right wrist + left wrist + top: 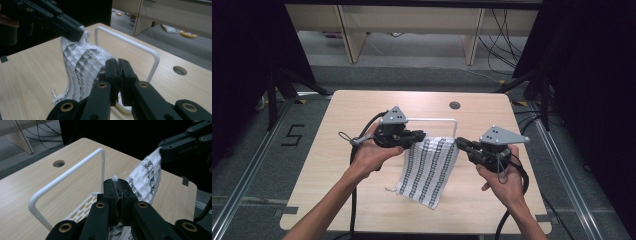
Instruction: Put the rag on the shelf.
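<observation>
A white cloth with black checks [429,167] hangs above the table, stretched between both grippers by its top corners. My left gripper [421,136] is shut on the cloth's left top corner; its own view has the jaws pressed together on the fabric [117,185]. My right gripper [459,143] is shut on the right top corner, with the cloth [80,65] running from its closed jaws to the other gripper. The cloth's lower end lies on the tabletop [337,165]. Behind the cloth stands a white wire rack [437,120] with an upright bar [67,173] [140,46].
The wooden table has a round cable hole [455,105] at the back. The rack's slotted white base [83,208] lies below the left gripper. Dark curtains flank the table, and desk legs and cables [502,45] stand beyond it. Bare tabletop lies to the left and front.
</observation>
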{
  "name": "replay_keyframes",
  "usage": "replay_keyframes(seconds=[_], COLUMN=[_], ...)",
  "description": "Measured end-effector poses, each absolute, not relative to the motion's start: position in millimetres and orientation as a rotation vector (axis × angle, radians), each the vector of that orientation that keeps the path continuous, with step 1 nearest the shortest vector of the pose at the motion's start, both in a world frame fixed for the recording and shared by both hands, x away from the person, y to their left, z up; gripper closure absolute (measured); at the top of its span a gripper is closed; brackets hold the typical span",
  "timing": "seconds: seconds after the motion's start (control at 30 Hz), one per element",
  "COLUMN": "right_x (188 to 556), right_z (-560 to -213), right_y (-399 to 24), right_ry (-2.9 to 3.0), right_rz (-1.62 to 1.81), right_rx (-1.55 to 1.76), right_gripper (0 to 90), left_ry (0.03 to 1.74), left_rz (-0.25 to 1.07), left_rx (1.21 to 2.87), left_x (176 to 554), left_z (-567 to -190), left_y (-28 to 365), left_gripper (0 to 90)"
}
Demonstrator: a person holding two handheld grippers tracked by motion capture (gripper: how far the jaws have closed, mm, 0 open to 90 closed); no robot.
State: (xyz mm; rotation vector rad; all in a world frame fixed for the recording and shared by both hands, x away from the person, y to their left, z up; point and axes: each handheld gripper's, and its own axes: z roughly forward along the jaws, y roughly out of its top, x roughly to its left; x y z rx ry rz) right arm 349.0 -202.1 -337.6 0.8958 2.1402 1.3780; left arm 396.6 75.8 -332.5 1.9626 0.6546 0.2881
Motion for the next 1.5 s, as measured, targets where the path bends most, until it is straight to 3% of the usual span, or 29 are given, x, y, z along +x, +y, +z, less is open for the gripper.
replay_keyframes(seconds=[0.77,1.5], right_x=[405.1,462.5], right_z=[-275.7,-251.9], right_y=[-195.8,-181.7], right_ry=[2.042,1.981], right_rz=[1.417,1.363], right_rx=[0.870,0.952], right_gripper=[87.7,87.6], left_ry=[0.763,0.830], left_rz=[0.301,0.388], left_rx=[1.779,1.684], left_x=[429.3,486.7], left_z=[-280.8,-264.6], left_y=[83.0,78.8], left_gripper=[86.2,86.1])
